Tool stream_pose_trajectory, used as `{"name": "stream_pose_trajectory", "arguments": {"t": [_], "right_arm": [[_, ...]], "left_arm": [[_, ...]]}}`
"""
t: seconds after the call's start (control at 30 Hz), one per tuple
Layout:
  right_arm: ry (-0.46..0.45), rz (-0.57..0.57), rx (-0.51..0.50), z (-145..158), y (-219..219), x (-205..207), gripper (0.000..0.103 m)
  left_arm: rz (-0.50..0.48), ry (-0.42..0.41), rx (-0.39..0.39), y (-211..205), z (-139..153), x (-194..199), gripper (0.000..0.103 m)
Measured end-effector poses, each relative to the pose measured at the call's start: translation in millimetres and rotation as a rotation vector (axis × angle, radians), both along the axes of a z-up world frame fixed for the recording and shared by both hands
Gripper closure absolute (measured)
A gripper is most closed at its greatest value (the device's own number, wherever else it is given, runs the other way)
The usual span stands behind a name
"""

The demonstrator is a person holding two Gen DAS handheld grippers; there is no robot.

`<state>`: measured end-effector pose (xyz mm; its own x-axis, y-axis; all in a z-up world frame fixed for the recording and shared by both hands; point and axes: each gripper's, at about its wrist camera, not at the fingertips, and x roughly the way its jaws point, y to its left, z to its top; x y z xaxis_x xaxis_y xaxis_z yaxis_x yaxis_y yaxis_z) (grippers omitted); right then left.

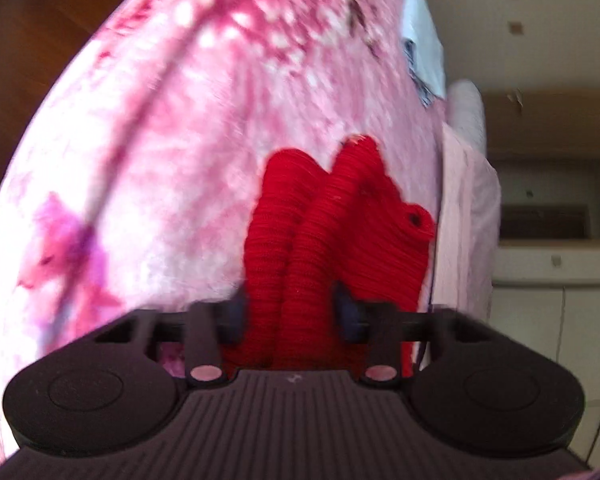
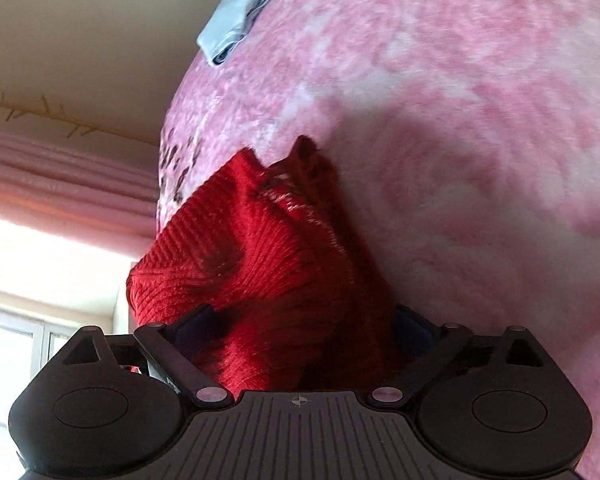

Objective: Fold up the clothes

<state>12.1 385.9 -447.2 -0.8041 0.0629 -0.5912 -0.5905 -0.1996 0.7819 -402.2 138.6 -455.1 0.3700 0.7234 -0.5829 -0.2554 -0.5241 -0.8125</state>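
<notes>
In the left wrist view, we are pinching the red knit garment point(image 1: 332, 236) with our left gripper point(image 1: 290, 312), its jaws closed on bunched ribbed folds. The knit is running away toward 12 o'clock over the pink floral bed cover point(image 1: 160, 140), and a folded pale cloth point(image 1: 424, 40) is lying near the bed edge at 1 o'clock. The picture is smeared, so we are likely in motion.

In the right wrist view, our right gripper point(image 2: 300, 328) is clamping another bunch of the same red knit, the cloth filling the space between the jaws and rising toward 12 o'clock above the bed cover point(image 2: 460, 120). The pale cloth point(image 2: 236, 20) is sitting at 11 o'clock.

With both ends held up, we are judging this a carry or fold stroke; doing it well means keeping the two grips level, holding the knit taut without stretching it, and laying edges down evenly
</notes>
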Motion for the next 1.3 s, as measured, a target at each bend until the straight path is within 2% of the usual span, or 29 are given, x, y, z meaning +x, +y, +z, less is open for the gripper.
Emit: {"name": "stream_pose_trajectory", "arguments": {"t": [0.03, 0.13, 0.23, 0.3, 0.47, 0.6, 0.7, 0.77, 0.8, 0.83, 0.93, 1.0, 1.1, 1.13, 1.23, 1.27, 1.3], "right_arm": [[-0.006, -0.007, -0.012, -0.4, -1.2, -1.8, 0.056], [-0.006, -0.066, -0.03, 2.8, -13.1, -0.4, 0.067], [0.015, -0.164, -0.037, 10.4, -33.9, 7.5, 0.072], [0.045, -0.264, -0.047, 17.5, -57.0, 11.6, 0.073], [0.097, -0.578, -0.048, 36.6, -134.5, 1.3, 0.073], [0.111, -0.801, -0.051, 42.9, -179.6, -31.0, 0.073], [0.092, -0.938, -0.052, 46.0, -201.3, -58.4, 0.072], [0.034, -0.983, -0.051, 52.5, -202.3, -62.0, 0.064], [0.004, -1.006, -0.05, 55.8, -202.8, -63.8, 0.049], [-0.025, -1.028, -0.049, 59.0, -203.3, -65.6, 0.044], [-0.114, -1.094, -0.047, 68.8, -204.8, -70.9, 0.043], [-0.174, -1.138, -0.045, 75.3, -205.8, -74.4, 0.043], [-0.294, -1.133, 0.054, 93.8, -197.0, -71.8, 0.043], [-0.318, -1.118, 0.091, 97.3, -191.7, -70.1, 0.043], [-0.347, -1.06, 0.189, 98.3, -169.5, -68.8, 0.043], [-0.339, -1.041, 0.204, 93.0, -158.0, -74.0, 0.043], [-0.323, -1.027, 0.202, 86.2, -150.5, -74.9, 0.043]], "left_arm": [[-0.022, 0.02, 0.011, 4.4, 4.9, -0.1, 0.082], [-0.124, 0.119, 0.038, 23.5, 28.3, -2.0, 0.084], [-0.25, 0.167, 0.053, 54.0, 48.7, -14.4, 0.085], [-0.384, 0.211, 0.068, 85.6, 63.8, -21.2, 0.085], [-0.775, 0.335, 0.127, 178.4, 98.1, -24.4, 0.085], [-1.016, 0.341, 0.193, 236.9, 103.2, -23.5, 0.085], [-1.102, 0.303, 0.161, 264.0, 71.5, -40.1, 0.084], [-1.124, 0.24, 0.113, 276.0, 49.8, -53.2, 0.08], [-1.13, 0.198, 0.095, 280.7, 42.7, -59.4, 0.079], [-1.132, 0.162, 0.087, 284.3, 44.4, -65.0, 0.078], [-1.143, 0.161, 0.105, 296.1, 63.5, -77.6, 0.076], [-1.16, 0.169, 0.159, 306.8, 79.1, -79.3, 0.06], [-1.251, 0.236, 0.27, 322.5, 92.4, -60.3, 0.052], [-1.293, 0.266, 0.302, 326.7, 92.7, -49.6, 0.052], [-1.376, 0.307, 0.332, 335.1, 76.0, -17.7, 0.055], [-1.382, 0.297, 0.321, 336.9, 69.5, -11.5, 0.064], [-1.386, 0.268, 0.327, 337.3, 65.4, -7.5, 0.08]]}}
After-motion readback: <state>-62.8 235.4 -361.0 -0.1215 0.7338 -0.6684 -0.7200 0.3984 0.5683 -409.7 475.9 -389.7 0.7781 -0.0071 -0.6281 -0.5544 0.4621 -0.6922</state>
